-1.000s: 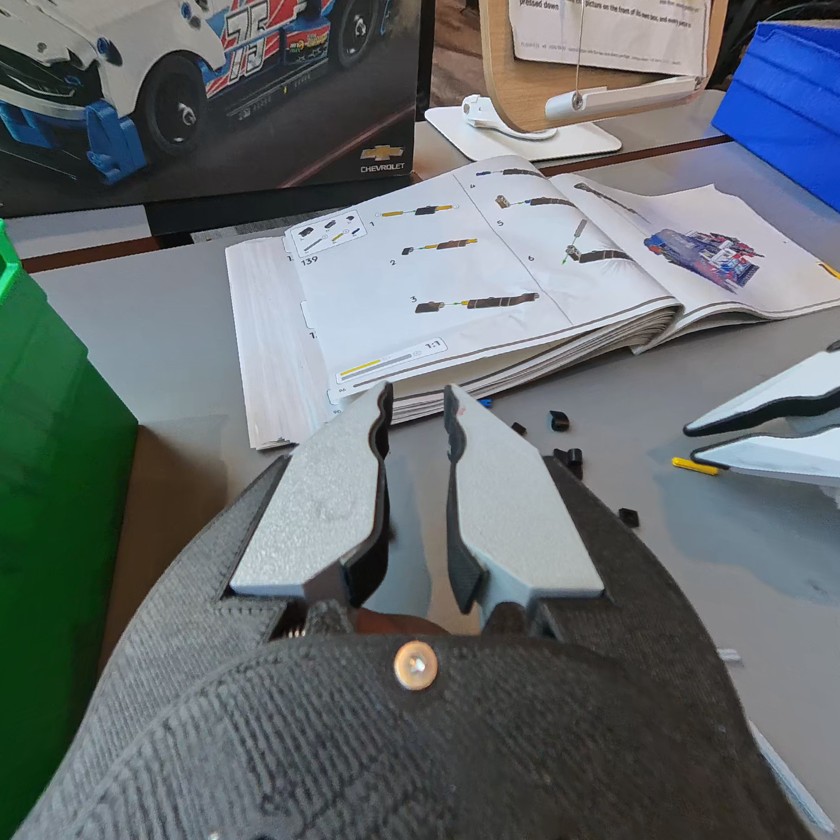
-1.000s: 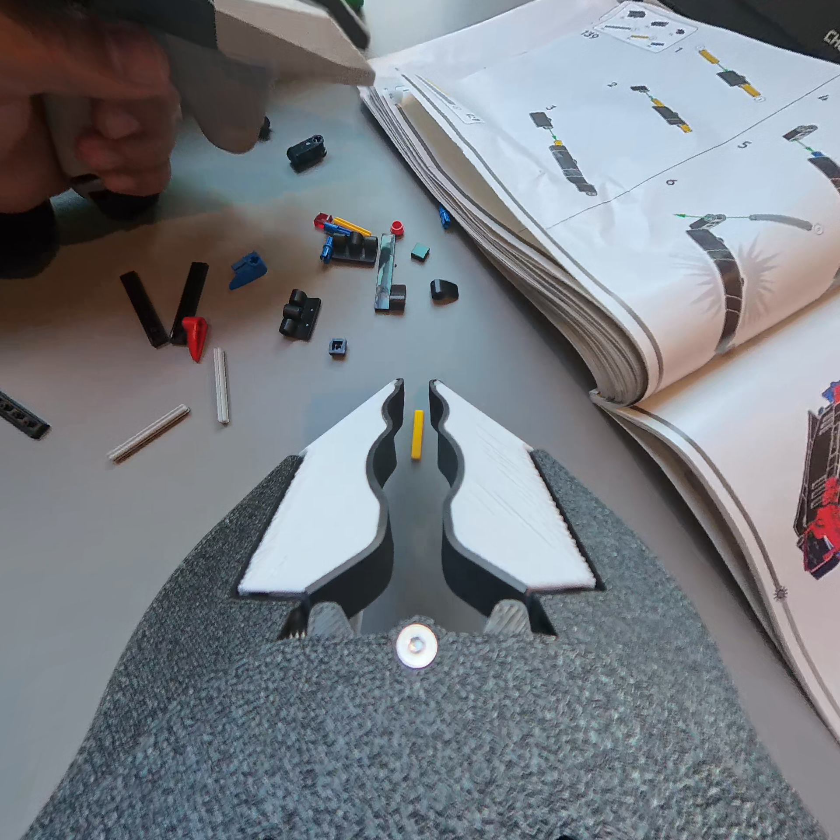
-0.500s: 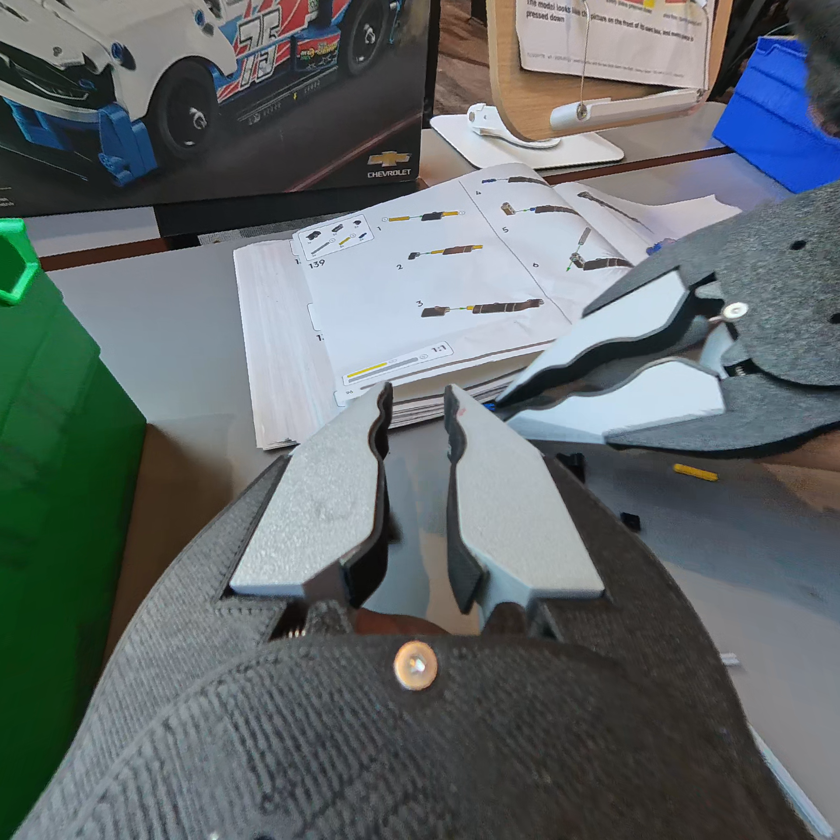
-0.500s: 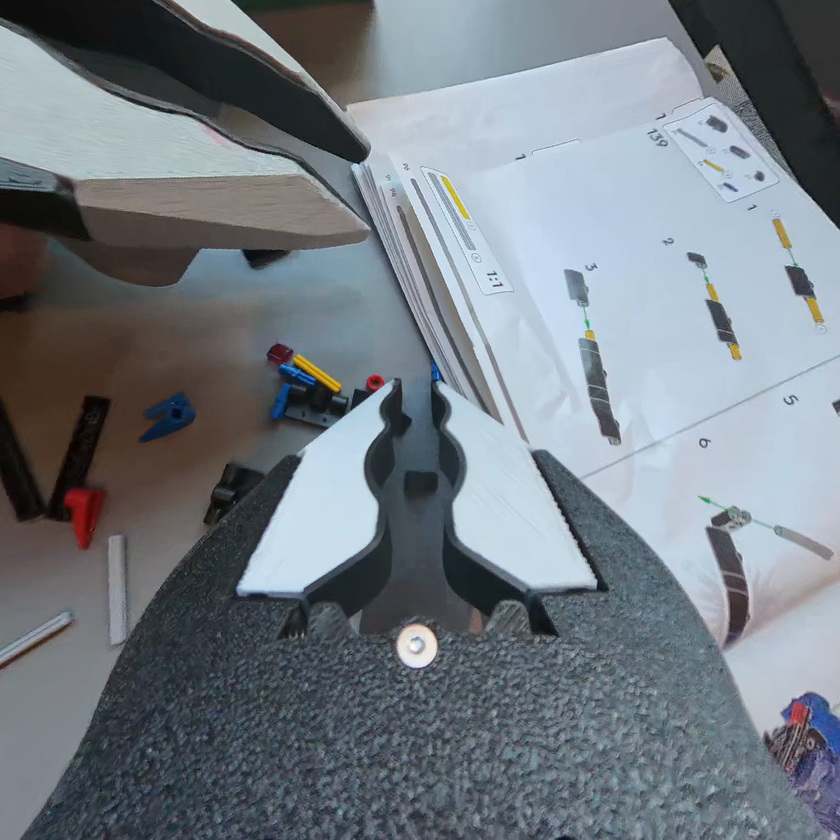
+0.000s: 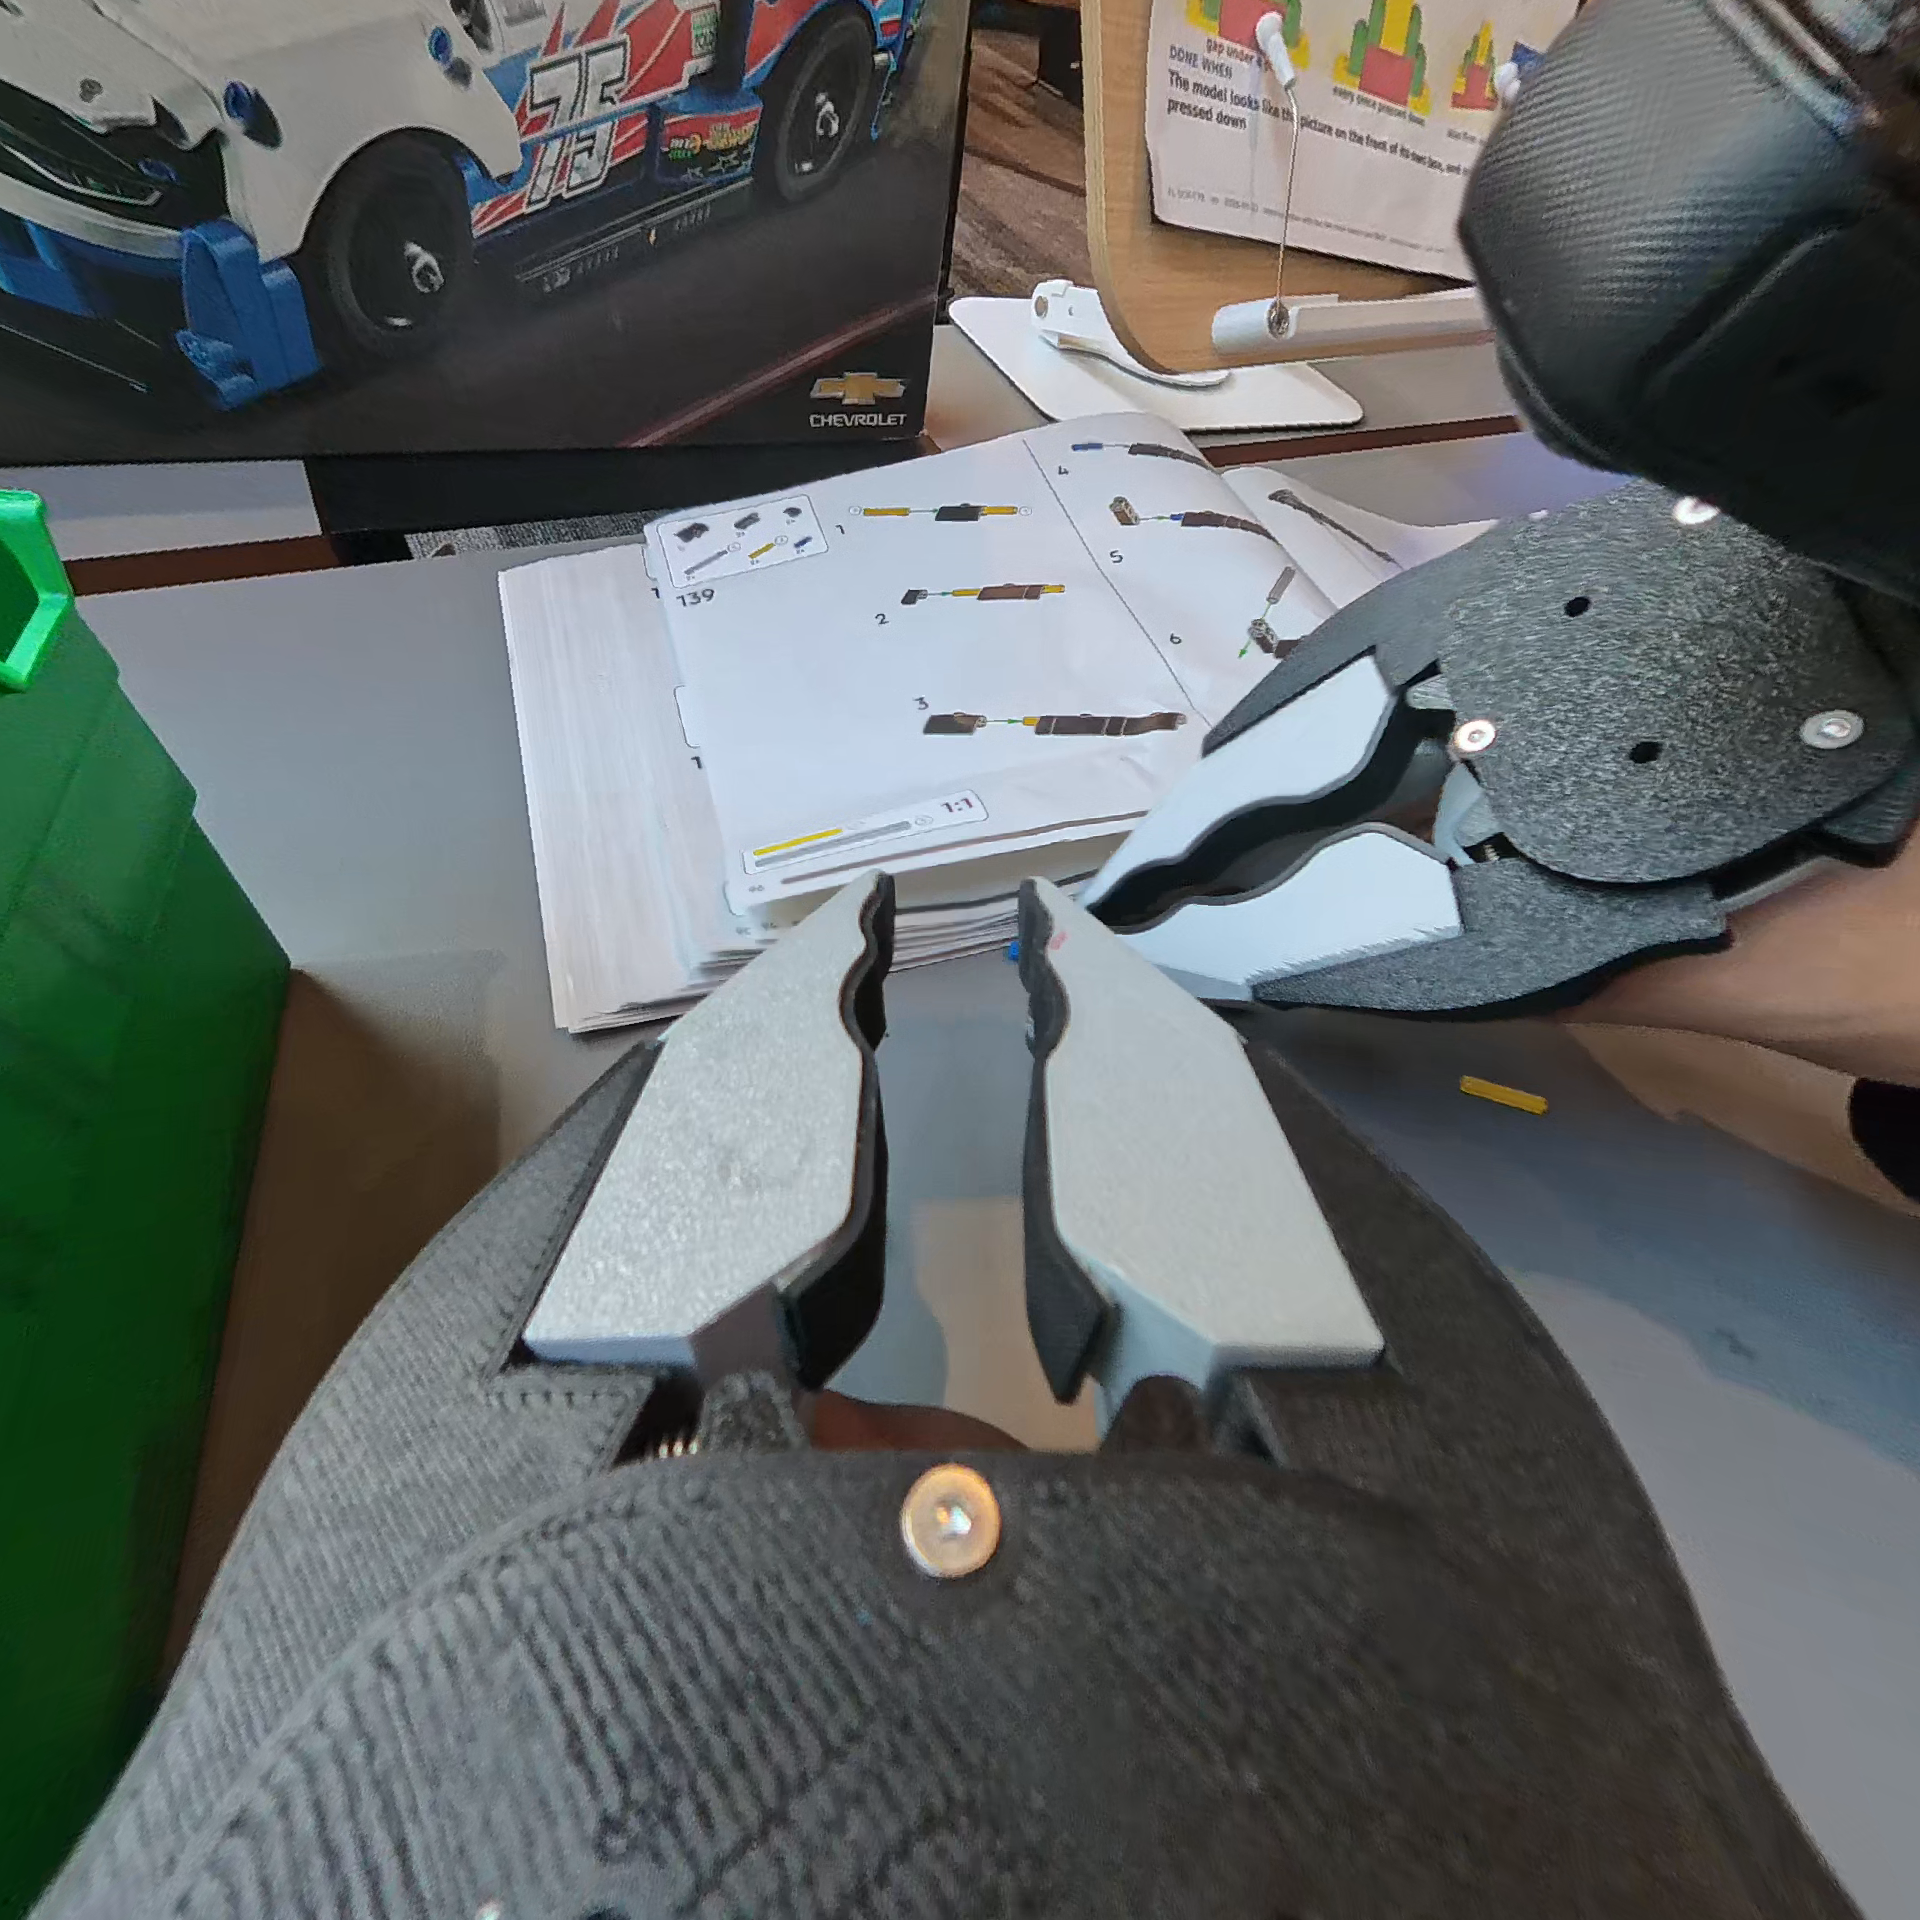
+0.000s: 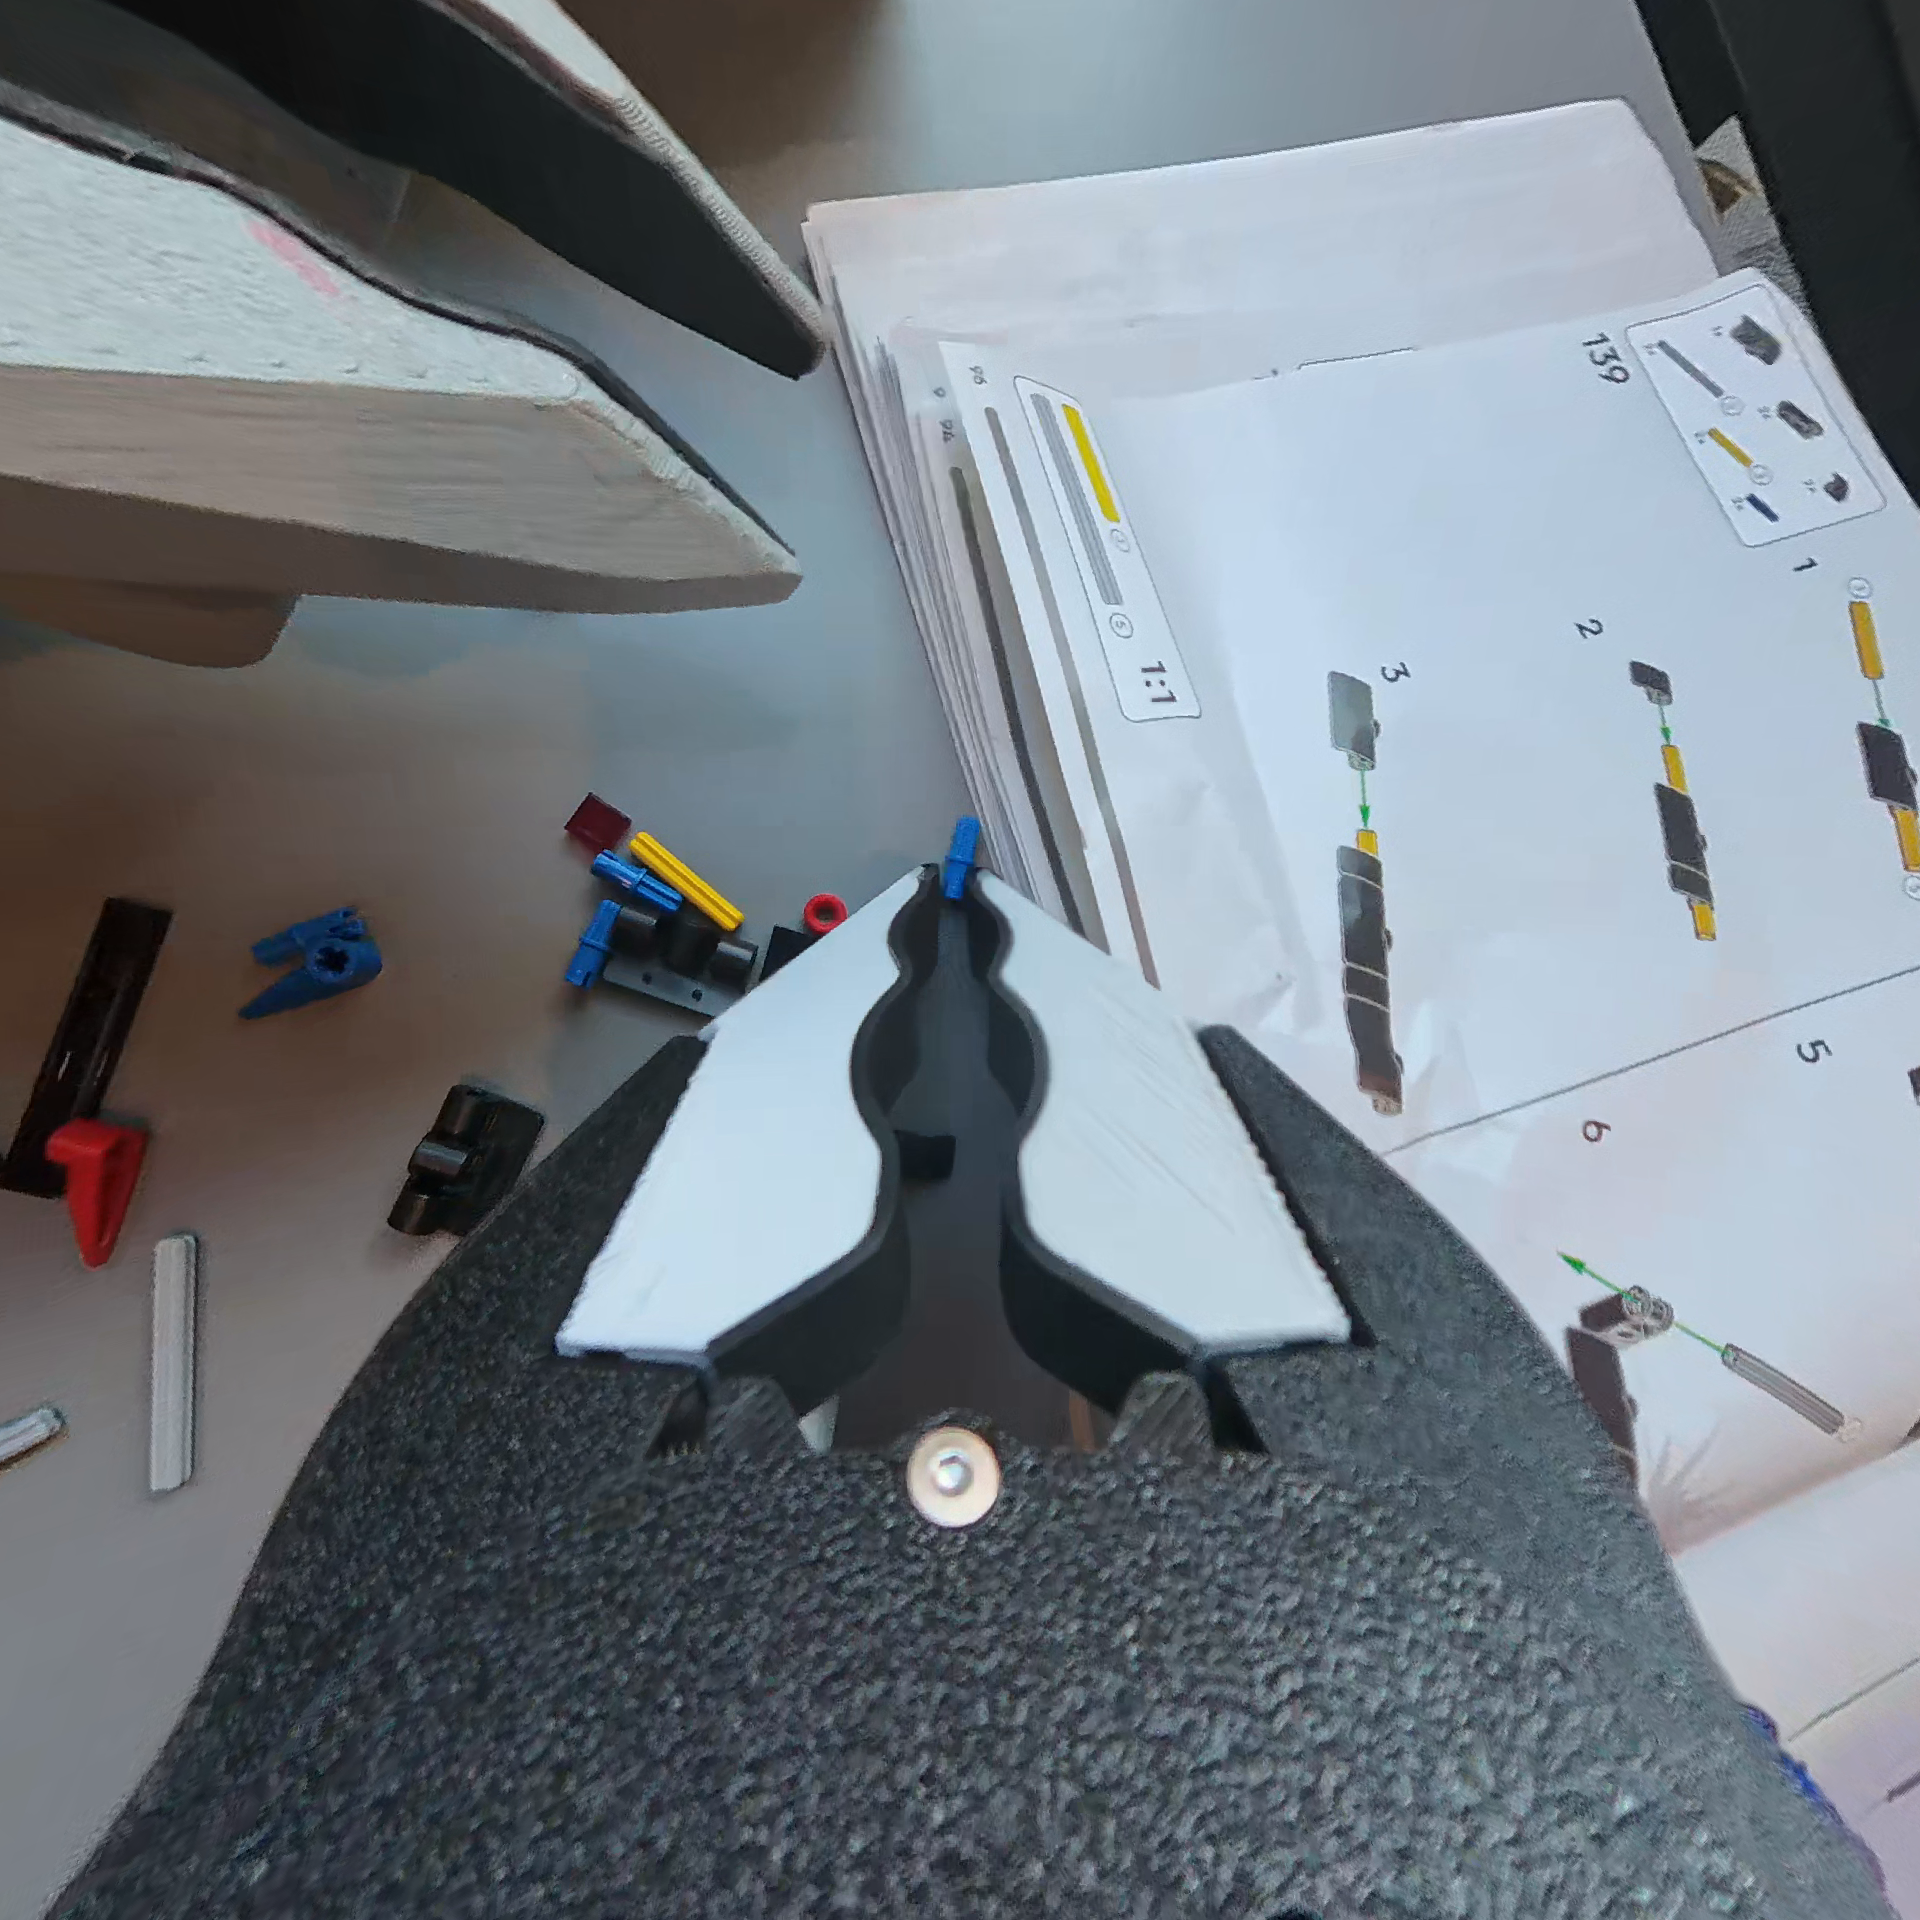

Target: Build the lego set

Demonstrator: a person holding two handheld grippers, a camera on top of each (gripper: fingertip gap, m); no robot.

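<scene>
The right tool (image 6: 951, 881) is pinched at its tips on a small blue pin (image 6: 961, 854), which sticks up past the white fingers (image 6: 769, 1132) just beside the lower edge of the open instruction booklet (image 6: 1455, 623) — the task's own guide, lying flat on the grey worktop (image 6: 436, 727). In the left wrist view the same right tool (image 5: 1091, 904) reaches in from the right, its tips low at the booklet's near edge and close to the left tool (image 5: 951, 904), whose grey fingers (image 5: 748, 1122) stand a narrow gap apart with nothing between them, over the worktop.

Loose parts are scattered on the worktop to the left of the right tool — a yellow axle (image 6: 686, 879) lying against two blue pins (image 6: 634, 881), a dark red tile (image 6: 597, 821), a red bush (image 6: 823, 911), a blue connector (image 6: 317, 958), a black connector block (image 6: 462, 1158), a red wedge piece (image 6: 94, 1179) touching a black beam (image 6: 94, 1018), and a pale grey axle (image 6: 171, 1361). Another yellow axle (image 5: 1503, 1094) lies apart, below the hand (image 5: 1704, 1049) that holds the right tool.

Behind the booklet stand the set's box (image 5: 468, 208), printed with a race car, and a wooden sheet stand (image 5: 1164, 229) on a white base; a green bin (image 5: 94, 1039) fills the left edge.
</scene>
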